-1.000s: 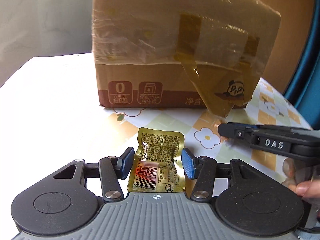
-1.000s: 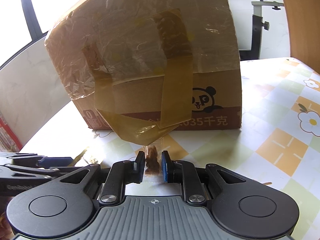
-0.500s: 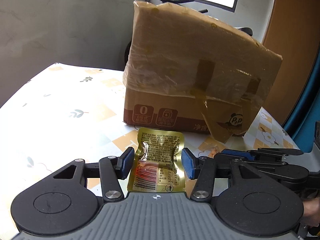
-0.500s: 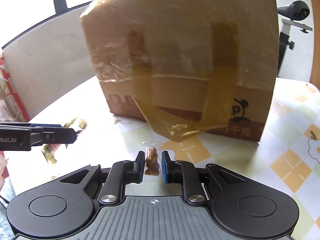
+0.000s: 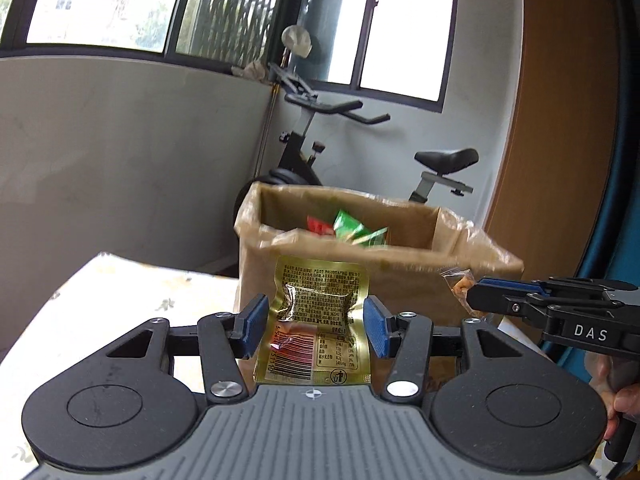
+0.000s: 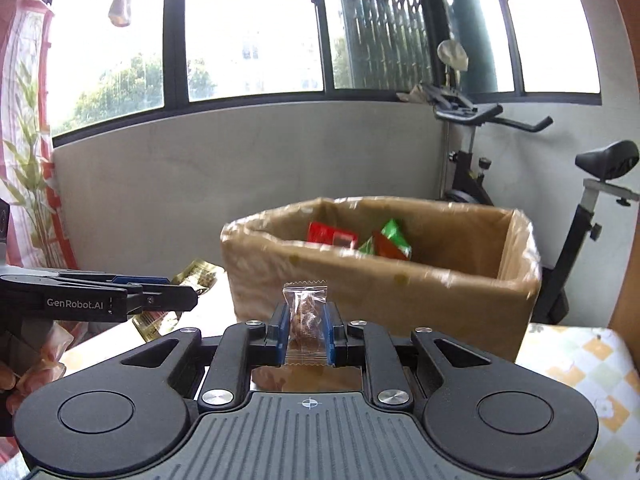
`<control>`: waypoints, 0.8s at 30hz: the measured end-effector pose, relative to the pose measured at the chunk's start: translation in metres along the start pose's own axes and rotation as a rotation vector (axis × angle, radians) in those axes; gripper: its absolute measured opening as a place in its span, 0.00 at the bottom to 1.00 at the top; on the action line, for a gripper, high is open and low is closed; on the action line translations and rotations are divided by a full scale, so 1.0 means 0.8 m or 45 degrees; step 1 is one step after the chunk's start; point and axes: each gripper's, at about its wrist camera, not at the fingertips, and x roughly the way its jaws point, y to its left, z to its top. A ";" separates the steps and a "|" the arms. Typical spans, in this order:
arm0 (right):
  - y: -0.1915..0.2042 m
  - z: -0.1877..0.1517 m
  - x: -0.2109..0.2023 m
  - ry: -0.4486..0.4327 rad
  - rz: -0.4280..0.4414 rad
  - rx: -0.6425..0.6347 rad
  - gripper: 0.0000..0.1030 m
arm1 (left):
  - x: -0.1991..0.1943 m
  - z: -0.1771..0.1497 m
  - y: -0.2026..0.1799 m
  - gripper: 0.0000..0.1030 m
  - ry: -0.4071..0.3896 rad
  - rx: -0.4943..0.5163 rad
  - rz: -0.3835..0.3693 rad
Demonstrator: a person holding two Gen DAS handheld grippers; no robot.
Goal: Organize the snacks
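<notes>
A: What is gripped, and where?

B: A gold foil packet (image 5: 318, 322), printed with small text and a barcode, is clamped upright between the blue pads of the left gripper (image 5: 316, 330). A small clear sachet (image 6: 305, 322) with brown contents is pinched in the right gripper (image 6: 306, 334). The open cardboard box (image 6: 380, 284) is seen at 12 o'clock beyond both, with red and green packets (image 6: 360, 238) inside.

A: And the surroundings?

B: A table (image 6: 576, 356) with a checked floral cloth is seen at 4 o'clock in the right view; an exercise bike (image 5: 360, 152) is parked behind the box, under windows.

A: Anything unclear?

B: The box rim is blurred, and its bottom is hidden.
</notes>
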 end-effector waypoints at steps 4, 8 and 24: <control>-0.033 0.041 0.017 -0.014 -0.103 0.007 0.16 | 0.033 0.047 -0.022 0.53 -0.042 0.082 -0.020; -0.072 0.059 0.059 0.064 -0.187 0.074 0.16 | 0.085 0.075 -0.033 0.53 0.009 0.066 -0.035; -0.087 0.053 0.110 0.240 -0.246 0.132 0.32 | 0.155 0.087 -0.032 0.75 0.171 0.112 0.062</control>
